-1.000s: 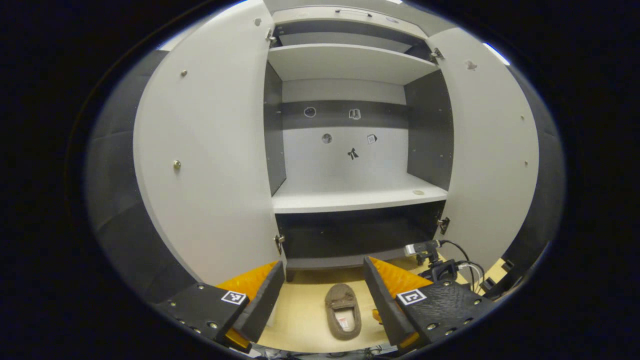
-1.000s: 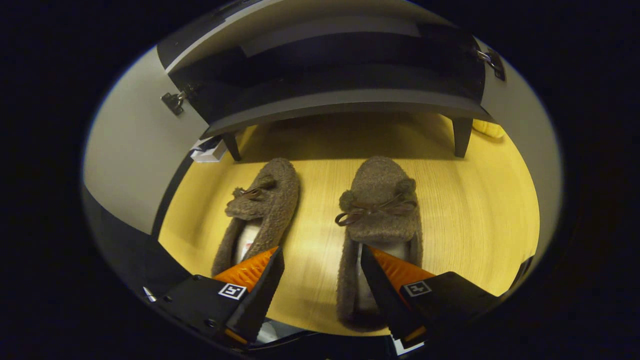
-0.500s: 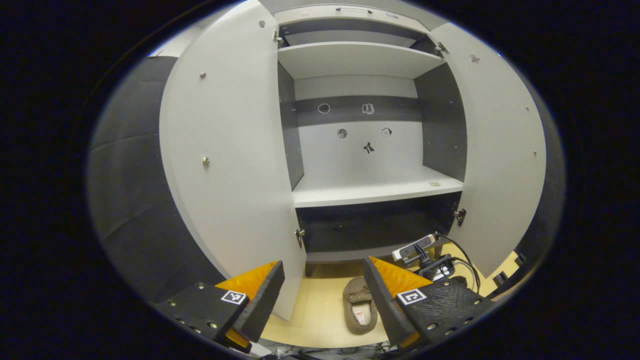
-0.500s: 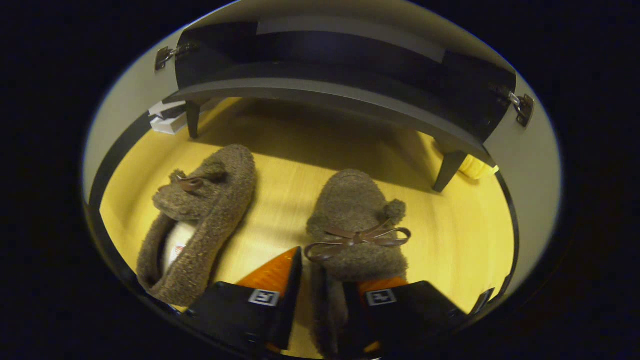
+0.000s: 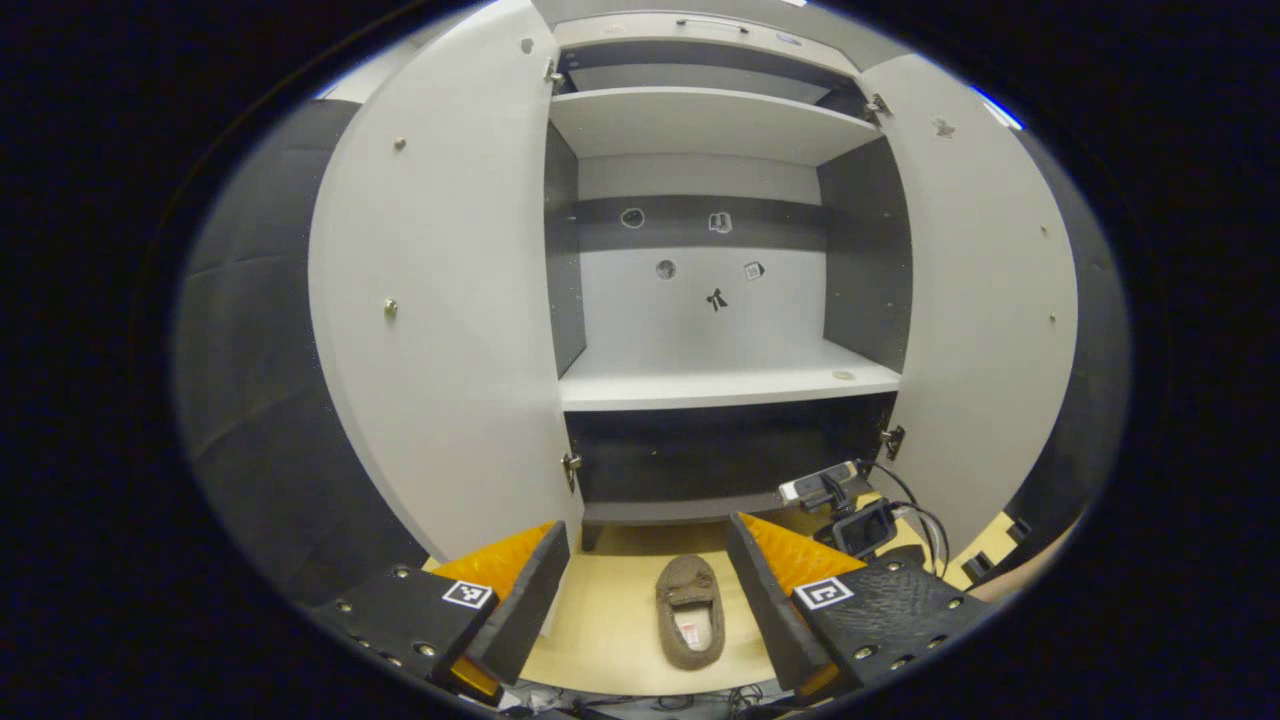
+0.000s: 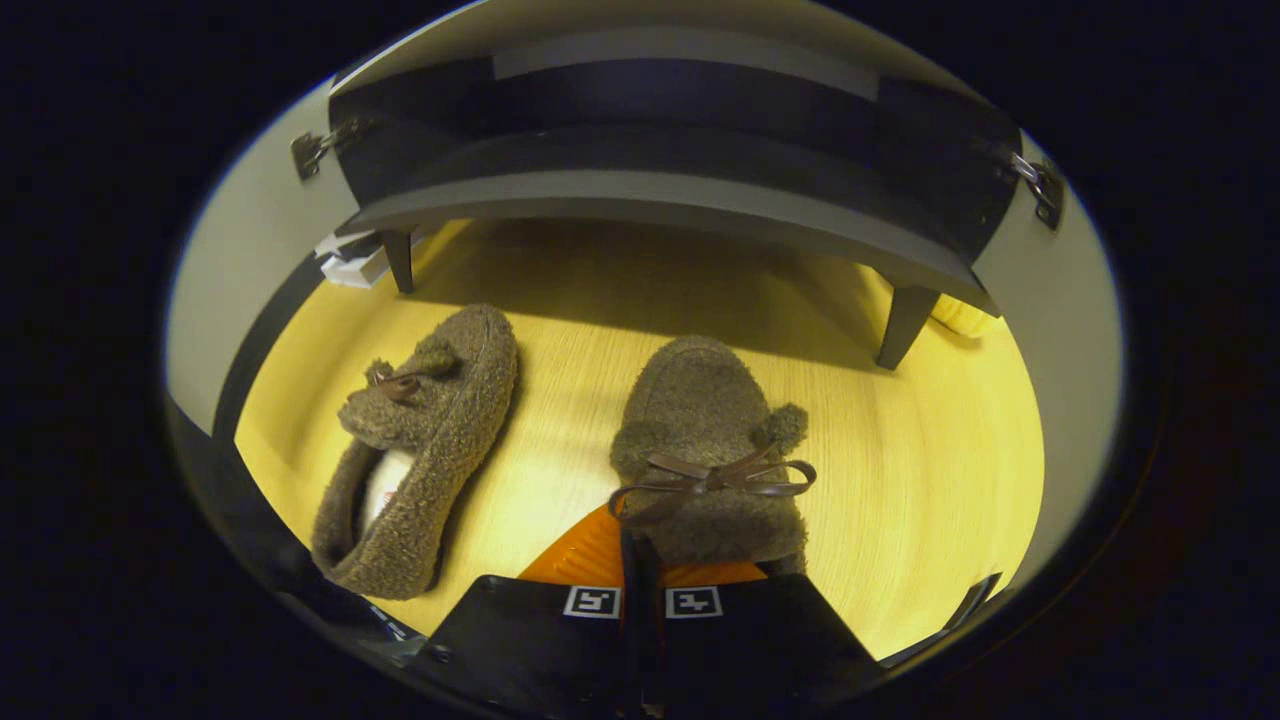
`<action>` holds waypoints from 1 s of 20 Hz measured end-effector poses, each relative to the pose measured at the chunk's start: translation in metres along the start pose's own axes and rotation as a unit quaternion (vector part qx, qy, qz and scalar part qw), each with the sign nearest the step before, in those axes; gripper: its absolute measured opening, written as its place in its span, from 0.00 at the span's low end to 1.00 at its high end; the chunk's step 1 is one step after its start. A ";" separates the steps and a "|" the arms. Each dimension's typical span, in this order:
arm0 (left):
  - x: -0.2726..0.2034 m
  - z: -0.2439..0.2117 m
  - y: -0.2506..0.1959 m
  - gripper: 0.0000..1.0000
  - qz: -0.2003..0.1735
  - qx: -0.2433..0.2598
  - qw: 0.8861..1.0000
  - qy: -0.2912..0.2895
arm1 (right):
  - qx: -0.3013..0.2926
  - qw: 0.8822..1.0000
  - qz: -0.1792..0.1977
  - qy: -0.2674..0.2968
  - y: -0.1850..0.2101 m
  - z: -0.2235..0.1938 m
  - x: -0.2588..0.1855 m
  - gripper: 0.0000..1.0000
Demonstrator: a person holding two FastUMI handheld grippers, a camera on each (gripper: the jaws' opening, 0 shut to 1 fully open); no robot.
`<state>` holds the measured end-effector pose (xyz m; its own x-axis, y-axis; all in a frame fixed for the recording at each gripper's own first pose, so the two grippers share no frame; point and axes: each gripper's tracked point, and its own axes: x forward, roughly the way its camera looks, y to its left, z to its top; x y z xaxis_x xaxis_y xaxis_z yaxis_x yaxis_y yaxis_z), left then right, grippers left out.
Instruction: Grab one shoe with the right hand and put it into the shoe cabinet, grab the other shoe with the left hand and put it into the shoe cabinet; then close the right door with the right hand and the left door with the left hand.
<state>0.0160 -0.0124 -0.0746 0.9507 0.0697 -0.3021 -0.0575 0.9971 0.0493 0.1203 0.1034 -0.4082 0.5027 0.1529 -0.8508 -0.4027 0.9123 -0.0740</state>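
The right gripper (image 6: 640, 560) sits low over the floor with its two fingers drawn nearly together on the side wall of the right slipper (image 6: 712, 440), just behind the bow; the pinch falls at the opening's edge, likely because the thin collar is the one part of a soft shoe that narrow fingers can clamp. The slipper rests flat on the yellow floor (image 6: 930, 480), toe pointing toward the shoe cabinet (image 6: 660, 195), so a lift straight forward would carry it toe-first onto a shelf. The other slipper (image 6: 420, 450) lies just beside it, tipped slightly on its side, apart from the held one and free for the other hand. In the left gripper view, the left gripper (image 5: 645, 585) hangs higher and farther back, its fingers spread wide and holding nothing, waiting its turn. That view frames one slipper on the floor between its fingers, and beyond it the cabinet's left door (image 5: 450, 310) and right door (image 5: 985, 300), both swung fully open so the pale middle shelf (image 5: 720, 385) is reachable.
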 end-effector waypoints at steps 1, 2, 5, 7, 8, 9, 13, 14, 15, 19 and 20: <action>0.000 0.000 0.001 0.96 -0.001 0.002 1.000 -0.002 | 0.014 1.000 0.004 0.001 -0.001 0.002 -0.008 0.02; 0.001 0.000 0.001 0.96 -0.002 0.004 1.000 -0.003 | 0.028 1.000 0.008 0.000 -0.001 0.004 -0.016 0.02; 0.004 -0.002 0.004 0.96 -0.004 0.005 1.000 -0.005 | 0.056 0.998 0.021 -0.006 -0.001 0.006 -0.040 0.02; 0.006 -0.004 0.005 0.96 -0.007 0.005 1.000 -0.006 | 0.070 0.997 0.029 -0.006 0.000 0.007 -0.058 0.02; 0.007 -0.004 0.006 0.96 -0.008 0.006 1.000 -0.006 | 0.075 0.997 0.034 -0.007 0.001 0.008 -0.069 0.02; 0.008 -0.006 0.006 0.96 -0.010 0.010 1.000 -0.006 | 0.076 0.996 0.038 -0.009 0.001 0.009 -0.081 0.02; 0.013 -0.009 0.010 0.96 -0.013 0.018 1.000 -0.009 | 0.058 0.996 0.049 -0.038 0.007 0.024 -0.136 0.02; 0.014 -0.008 0.011 0.96 -0.015 0.018 1.000 -0.010 | 0.052 0.996 0.050 -0.049 0.008 0.031 -0.150 0.02; 0.015 -0.008 0.011 0.96 -0.017 0.017 1.000 -0.012 | 0.046 0.996 0.051 -0.061 0.009 0.039 -0.163 0.02; 0.019 -0.007 0.011 0.96 -0.024 0.020 0.999 -0.020 | 0.038 0.991 0.054 -0.112 0.010 0.080 -0.206 0.02; 0.020 -0.006 0.009 0.96 -0.026 0.021 0.999 -0.022 | 0.038 0.990 0.056 -0.125 0.010 0.092 -0.216 0.02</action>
<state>0.0327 -0.0015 -0.0860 0.9644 0.0157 -0.2639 0.0044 0.9971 0.0755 0.0782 0.1140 -0.1779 0.6354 0.3348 -0.6958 -0.4119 0.9092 0.0613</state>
